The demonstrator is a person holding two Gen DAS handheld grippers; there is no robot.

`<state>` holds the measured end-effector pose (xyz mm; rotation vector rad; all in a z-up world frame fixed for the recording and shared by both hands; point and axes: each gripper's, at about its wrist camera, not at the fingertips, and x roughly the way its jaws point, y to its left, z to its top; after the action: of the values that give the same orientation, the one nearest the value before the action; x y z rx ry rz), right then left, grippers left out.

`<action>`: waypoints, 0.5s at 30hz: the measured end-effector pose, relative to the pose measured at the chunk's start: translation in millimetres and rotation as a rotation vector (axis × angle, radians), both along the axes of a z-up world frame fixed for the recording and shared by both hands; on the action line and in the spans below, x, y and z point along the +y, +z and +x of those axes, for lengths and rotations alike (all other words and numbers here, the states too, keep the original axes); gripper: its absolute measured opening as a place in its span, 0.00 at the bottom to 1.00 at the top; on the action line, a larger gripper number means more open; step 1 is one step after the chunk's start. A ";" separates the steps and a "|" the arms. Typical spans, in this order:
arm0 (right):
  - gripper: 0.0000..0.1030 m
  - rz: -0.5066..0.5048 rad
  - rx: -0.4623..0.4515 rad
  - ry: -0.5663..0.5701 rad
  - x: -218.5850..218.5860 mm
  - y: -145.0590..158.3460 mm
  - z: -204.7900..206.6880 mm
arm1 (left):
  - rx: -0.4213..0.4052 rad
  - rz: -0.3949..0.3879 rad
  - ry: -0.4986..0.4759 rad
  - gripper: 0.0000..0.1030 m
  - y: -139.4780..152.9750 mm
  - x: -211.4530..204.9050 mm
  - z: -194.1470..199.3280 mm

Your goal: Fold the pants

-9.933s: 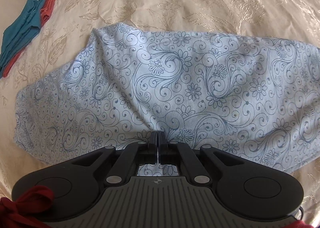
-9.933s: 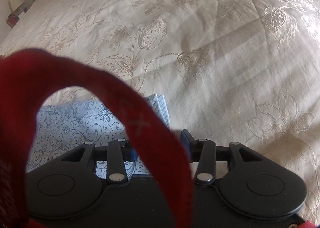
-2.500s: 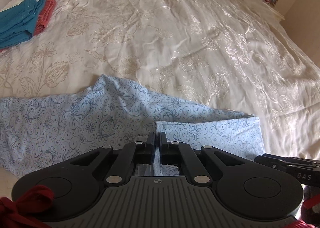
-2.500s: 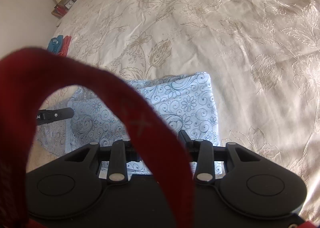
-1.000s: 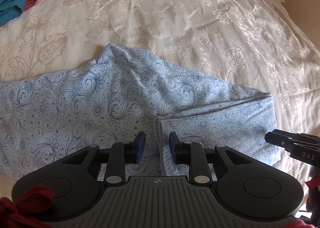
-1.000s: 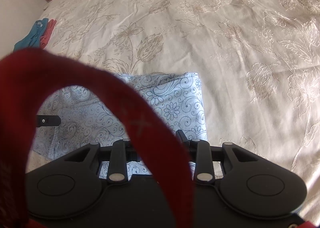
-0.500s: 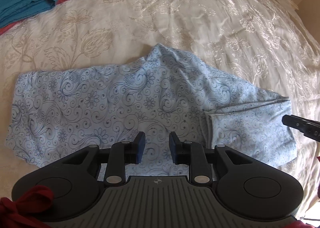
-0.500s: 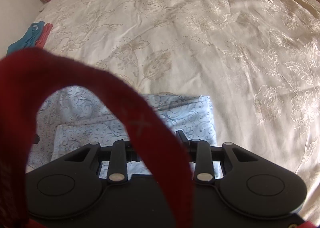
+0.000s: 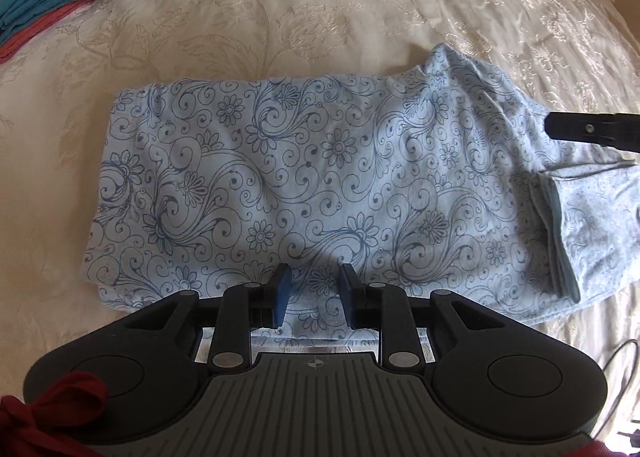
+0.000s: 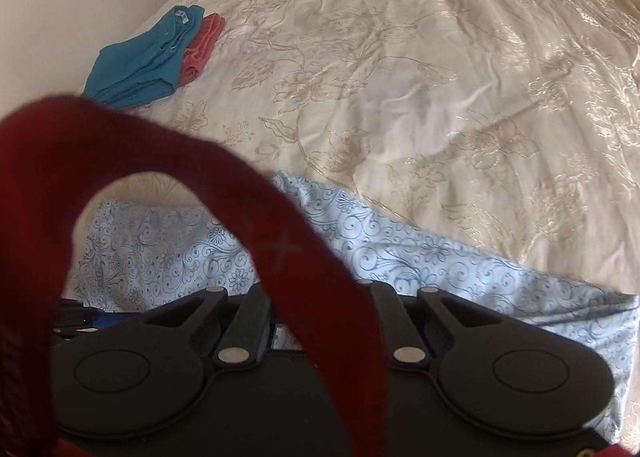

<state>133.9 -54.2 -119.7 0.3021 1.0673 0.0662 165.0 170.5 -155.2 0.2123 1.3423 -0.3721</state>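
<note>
The pants (image 9: 320, 185) lie part-folded on the bedspread (image 9: 280, 17), more folds seemingly left; the left gripper (image 9: 313, 295) hangs open and empty, while the right gripper (image 9: 592, 129) is closing, its tips hidden, so whether it holds cloth I cannot tell.

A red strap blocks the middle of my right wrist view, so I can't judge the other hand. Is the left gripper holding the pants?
Observer: No. The left gripper is open. Its fingers stand apart above the near edge of the pants, with no cloth pinched between them.
Operator: My own gripper body hides the cloth just ahead of me. Where does the leg hem lie?
Observer: The hem runs from far to near across the right part of the pants, seen from the left wrist. The cloth to its right shows a paler print.
</note>
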 end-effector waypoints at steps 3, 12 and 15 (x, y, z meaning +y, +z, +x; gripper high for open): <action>0.15 -0.030 0.037 -0.002 13.5 -15.9 20.6 | -0.001 -0.008 -0.028 0.25 0.7 1.3 -1.4; 0.14 -0.114 0.070 -0.043 22.9 -36.1 61.5 | 0.016 -0.051 -0.060 0.25 1.7 20.2 -21.8; 0.15 -0.112 0.058 -0.066 22.0 -32.2 65.7 | -0.004 -0.070 -0.036 0.24 8.5 33.7 -31.7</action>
<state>199.6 -32.2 -151.9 0.2393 1.1138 -0.0613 133.3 204.2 -146.7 0.1792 1.3204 -0.4474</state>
